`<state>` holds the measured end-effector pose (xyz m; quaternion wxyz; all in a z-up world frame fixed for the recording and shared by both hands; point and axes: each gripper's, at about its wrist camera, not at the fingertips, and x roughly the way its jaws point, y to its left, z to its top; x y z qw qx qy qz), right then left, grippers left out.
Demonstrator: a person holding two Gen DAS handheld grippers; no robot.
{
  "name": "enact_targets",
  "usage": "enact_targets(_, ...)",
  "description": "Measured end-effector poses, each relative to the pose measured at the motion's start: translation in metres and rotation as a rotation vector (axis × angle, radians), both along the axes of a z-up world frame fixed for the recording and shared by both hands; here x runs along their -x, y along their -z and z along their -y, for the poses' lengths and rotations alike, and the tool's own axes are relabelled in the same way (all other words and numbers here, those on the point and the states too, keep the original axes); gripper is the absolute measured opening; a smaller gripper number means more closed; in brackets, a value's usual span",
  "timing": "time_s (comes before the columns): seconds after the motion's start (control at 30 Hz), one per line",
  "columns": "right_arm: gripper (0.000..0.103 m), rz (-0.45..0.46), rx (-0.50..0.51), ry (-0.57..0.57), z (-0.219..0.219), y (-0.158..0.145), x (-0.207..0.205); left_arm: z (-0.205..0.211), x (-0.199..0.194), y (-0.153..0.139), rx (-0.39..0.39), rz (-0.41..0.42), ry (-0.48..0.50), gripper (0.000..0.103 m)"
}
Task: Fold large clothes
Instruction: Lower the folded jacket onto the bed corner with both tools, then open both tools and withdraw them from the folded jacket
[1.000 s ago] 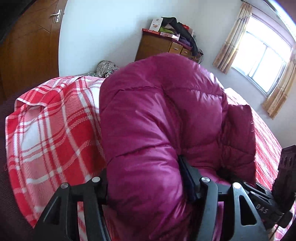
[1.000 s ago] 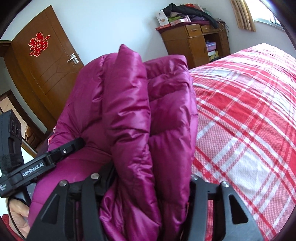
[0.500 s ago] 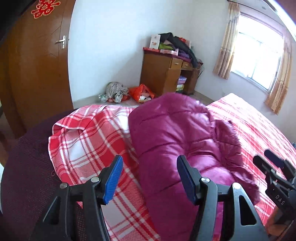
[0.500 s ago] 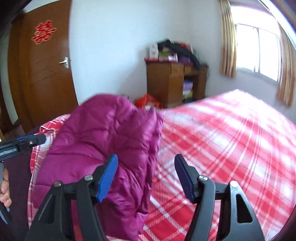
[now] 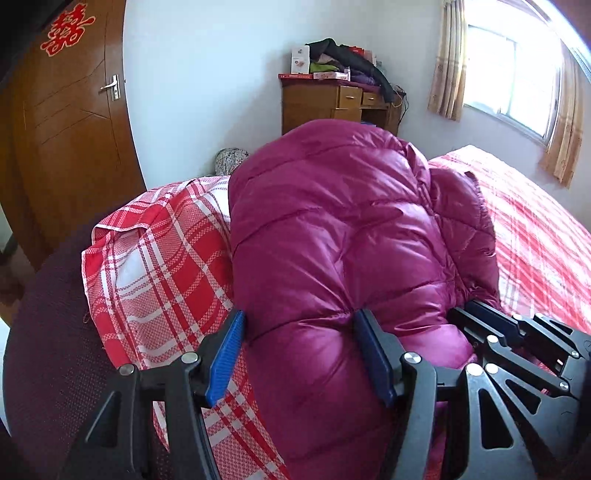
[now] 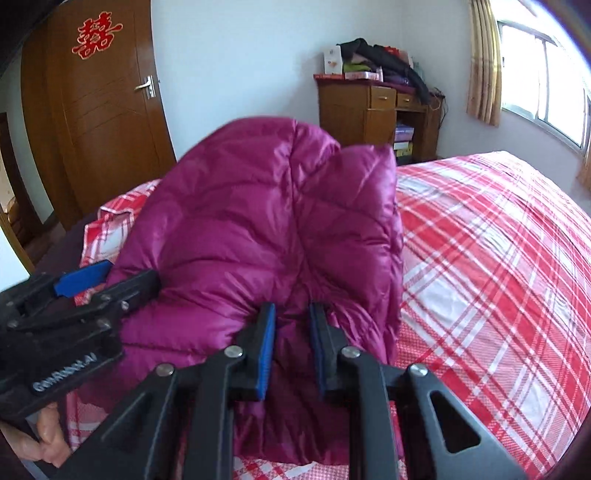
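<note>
We count one magenta down jacket (image 5: 332, 251), bundled in a puffy heap on the bed (image 6: 498, 258), near the bed's corner on the door side. One red-and-white plaid sheet (image 5: 155, 258) covers the bed; a dark maroon layer (image 5: 44, 332) shows beyond the sheet's turned-up edge at that corner.

Two grippers in view. We see the left gripper (image 5: 299, 354) with its jaws spread wide, blue pads (image 5: 225, 354) on either side of the near fold of the jacket; the right pad presses into the fabric, the left pad stands just off its edge, over the plaid sheet. Nothing is clamped there.

We see the right gripper (image 6: 291, 343) with jaws drawn close together, a narrow gap between the pads, at the near hem of the jacket. Fabric bunches around and between the pads; we cannot tell whether it is truly pinched.

The two grippers sit side by side at the jacket's near edge, left one toward the bed corner, the right one toward the open middle of the bed.

Beyond the bed: one wooden door (image 6: 99, 118) with one red paper cutting (image 6: 96, 35), one wooden dresser (image 6: 376, 114) piled with clothes and boxes, one window (image 5: 517, 77) with two tan curtains.
</note>
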<state>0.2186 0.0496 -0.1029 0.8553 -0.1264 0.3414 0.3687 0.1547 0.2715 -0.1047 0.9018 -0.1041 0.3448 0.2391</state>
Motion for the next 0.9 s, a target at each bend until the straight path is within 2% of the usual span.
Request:
enact_targets(0.17,0.021,-0.067,-0.054,0.012,0.005,0.016,-0.012,-0.001,-0.007,0.014,-0.004,-0.013,-0.017,0.065)
enact_targets(0.3,0.021,-0.079,-0.046,0.018,0.007,0.016,-0.011,0.009,-0.005,0.009,-0.049,-0.039,-0.023,0.066)
enact_targets(0.4,0.024,-0.075,-0.039,0.031,0.016,0.009,0.000,0.017,0.006,0.001,-0.038,-0.035,-0.011,0.066)
enact_targets(0.47,0.033,-0.061,-0.059,0.047,0.024,0.005,0.012,0.021,0.015,-0.003,-0.030,-0.017,-0.011,0.067)
enact_targets(0.5,0.045,-0.054,-0.079,0.053,0.031,0.001,0.019,0.024,0.020,-0.005,-0.033,-0.006,-0.018,0.067)
enact_targets(0.53,0.062,-0.047,-0.094,0.059,0.036,-0.001,0.025,0.027,0.023,-0.006,-0.040,0.003,-0.023,0.068)
enact_targets(0.57,0.072,-0.033,-0.102,0.073,0.041,-0.004,0.031,0.030,0.028,-0.008,-0.051,0.014,-0.031,0.068)
enact_targets(0.6,0.089,-0.016,-0.107,0.085,0.045,-0.007,0.038,0.031,0.031,-0.009,-0.054,0.018,-0.036,0.070)
enact_targets(0.63,0.095,0.007,-0.110,0.101,0.051,-0.011,0.044,0.033,0.033,-0.010,-0.051,0.018,-0.041,0.073)
enact_targets(0.7,0.095,0.027,-0.124,0.115,0.061,-0.017,0.052,0.034,0.035,-0.012,-0.025,0.012,-0.035,0.076)
enact_targets(0.83,0.098,0.006,-0.146,0.145,0.079,-0.028,0.058,0.041,0.036,-0.022,0.010,-0.002,-0.031,0.079)
enact_targets(0.9,0.099,0.012,-0.152,0.151,0.085,-0.035,0.061,0.051,0.038,-0.028,-0.044,-0.043,0.002,0.080)
